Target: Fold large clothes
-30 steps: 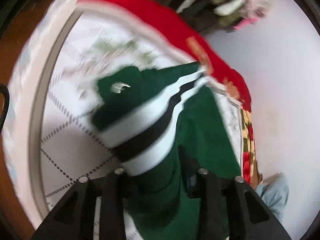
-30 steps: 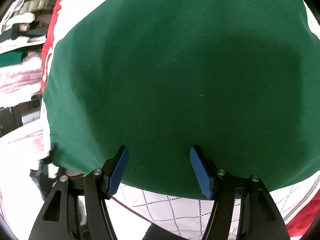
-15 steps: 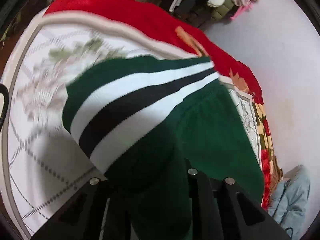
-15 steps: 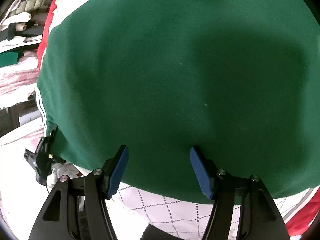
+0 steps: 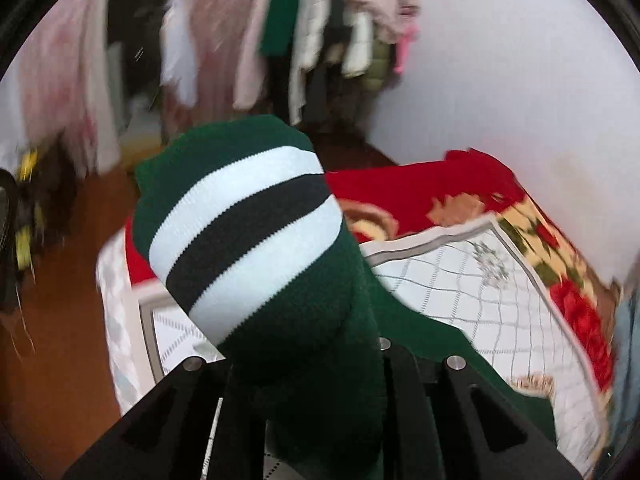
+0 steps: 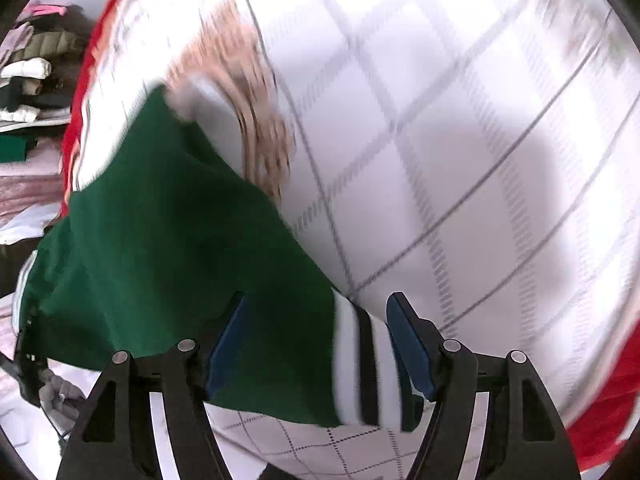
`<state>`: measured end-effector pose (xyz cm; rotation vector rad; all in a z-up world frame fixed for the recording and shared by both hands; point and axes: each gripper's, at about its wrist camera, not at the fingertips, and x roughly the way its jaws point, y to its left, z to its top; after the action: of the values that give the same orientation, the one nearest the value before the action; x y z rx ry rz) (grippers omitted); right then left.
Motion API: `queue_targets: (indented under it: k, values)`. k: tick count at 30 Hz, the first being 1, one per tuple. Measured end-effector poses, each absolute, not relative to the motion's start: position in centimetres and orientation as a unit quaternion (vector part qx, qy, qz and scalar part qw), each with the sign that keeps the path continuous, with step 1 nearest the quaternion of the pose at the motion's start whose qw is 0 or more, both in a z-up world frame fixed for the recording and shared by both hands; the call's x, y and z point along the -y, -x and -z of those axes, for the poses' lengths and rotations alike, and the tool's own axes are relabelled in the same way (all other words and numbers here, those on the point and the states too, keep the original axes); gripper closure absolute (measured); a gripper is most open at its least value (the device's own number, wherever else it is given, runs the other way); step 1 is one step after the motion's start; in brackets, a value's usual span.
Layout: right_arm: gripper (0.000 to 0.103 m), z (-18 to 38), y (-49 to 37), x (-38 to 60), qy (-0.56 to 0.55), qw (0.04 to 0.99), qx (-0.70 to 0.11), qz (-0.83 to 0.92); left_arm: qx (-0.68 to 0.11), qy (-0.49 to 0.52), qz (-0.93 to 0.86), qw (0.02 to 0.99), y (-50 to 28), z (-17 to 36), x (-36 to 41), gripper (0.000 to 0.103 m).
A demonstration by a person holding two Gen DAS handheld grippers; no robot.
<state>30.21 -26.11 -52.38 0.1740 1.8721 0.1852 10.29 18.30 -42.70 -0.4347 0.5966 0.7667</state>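
A dark green garment with a white-and-black striped band lies on a white quilted bedspread. My left gripper is shut on the green garment and holds it up, so its striped band bulges in front of the camera and hides the fingertips. My right gripper is open just above the bed, its blue pads either side of the garment's striped edge, not closed on it.
A red flowered blanket lies under the bedspread and shows at its edges. Hanging clothes fill a rack past the bed, beside a white wall. Brown floor is at the left.
My left gripper has lifted and swung with the garment, so the view now faces the clothes rack. In the right wrist view the green cloth has pulled away leftward, uncovering the bedspread.
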Motion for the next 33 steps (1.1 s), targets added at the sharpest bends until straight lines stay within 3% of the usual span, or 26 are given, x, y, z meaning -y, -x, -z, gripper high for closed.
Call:
queue_targets:
  k: [7, 15, 21, 23, 25, 28, 29, 30, 31, 33]
  values:
    - [0.031, 54.5, -26.7, 26.4, -0.116, 0.588, -0.796, -0.088, -0.317, 0.132, -0.185, 0.921, -16.2, 40.4, -5.8, 0.093]
    - [0.032, 54.6, -26.2, 27.5, -0.118, 0.574, -0.8, -0.125, -0.432, 0.09, 0.03, 0.897, -20.3, 48.6, 10.7, 0.093]
    - [0.038, 53.9, -26.5, 31.0, -0.145, 0.562, -0.804, -0.126, -0.5, 0.034, 0.029, 0.865, -20.9, 54.1, 13.0, 0.092]
    - [0.035, 53.0, -26.1, 32.4, -0.145, 0.565, -0.804, -0.118, -0.513, 0.033, 0.028, 0.858, -21.1, 53.3, 12.7, 0.089]
    - [0.024, 51.3, -25.5, 34.1, -0.137, 0.581, -0.795, -0.105, -0.518, 0.028, 0.022, 0.855, -21.1, 52.4, 12.5, 0.087]
    - [0.022, 48.5, -24.8, 36.6, -0.146, 0.606, -0.777, -0.087, -0.527, 0.023, 0.017, 0.85, -20.6, 51.7, 11.8, 0.069]
    - [0.022, 47.8, -24.7, 37.3, -0.159, 0.607, -0.774, -0.084, -0.532, 0.031, 0.016, 0.846, -20.4, 51.5, 11.5, 0.043]
    - [0.022, 47.0, -24.5, 38.2, -0.174, 0.608, -0.77, -0.082, -0.535, 0.04, 0.017, 0.844, -19.6, 51.9, 11.0, 0.006]
    - [0.022, 46.0, -24.4, 38.8, -0.191, 0.61, -0.765, -0.081, -0.536, 0.057, 0.023, 0.842, -18.9, 51.7, 10.6, 0.0]
    - [0.018, 44.2, -24.2, 39.6, -0.23, 0.613, -0.75, -0.093, -0.542, 0.079, 0.024, 0.836, -17.9, 51.4, 10.0, 0.0]
